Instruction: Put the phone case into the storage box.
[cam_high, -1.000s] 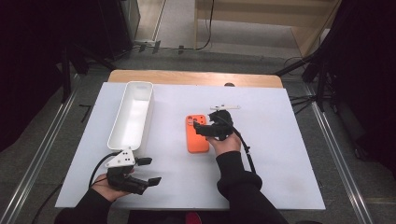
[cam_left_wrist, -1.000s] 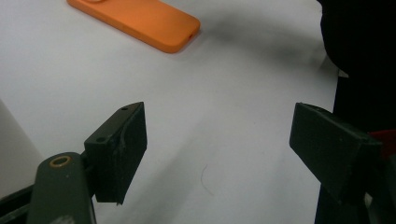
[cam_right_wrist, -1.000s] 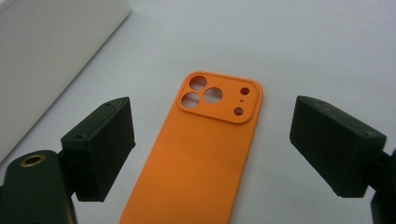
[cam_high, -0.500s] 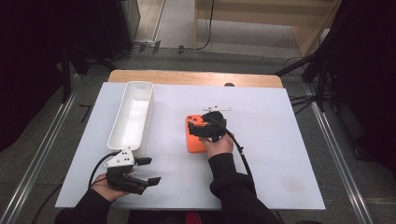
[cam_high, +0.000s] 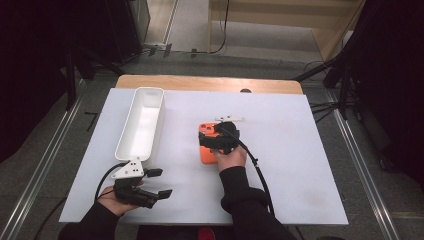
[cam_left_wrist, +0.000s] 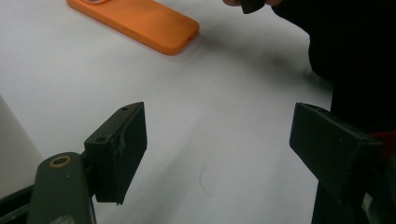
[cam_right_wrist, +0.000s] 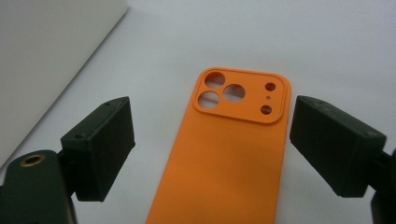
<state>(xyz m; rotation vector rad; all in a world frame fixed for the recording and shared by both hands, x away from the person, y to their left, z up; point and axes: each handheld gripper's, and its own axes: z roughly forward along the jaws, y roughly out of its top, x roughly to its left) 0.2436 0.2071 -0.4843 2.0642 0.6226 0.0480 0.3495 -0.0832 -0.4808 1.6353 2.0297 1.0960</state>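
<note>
An orange phone case lies camera-side up at the centre of the white tabletop, flat on its front. The right gripper hovers over it, fingers spread wide to either side of the case without touching it. At ten o'clock from the case stands a long white tray, nothing inside it. At seven o'clock the left gripper rests near the tabletop's edge, fingers apart and holding nothing.
</note>
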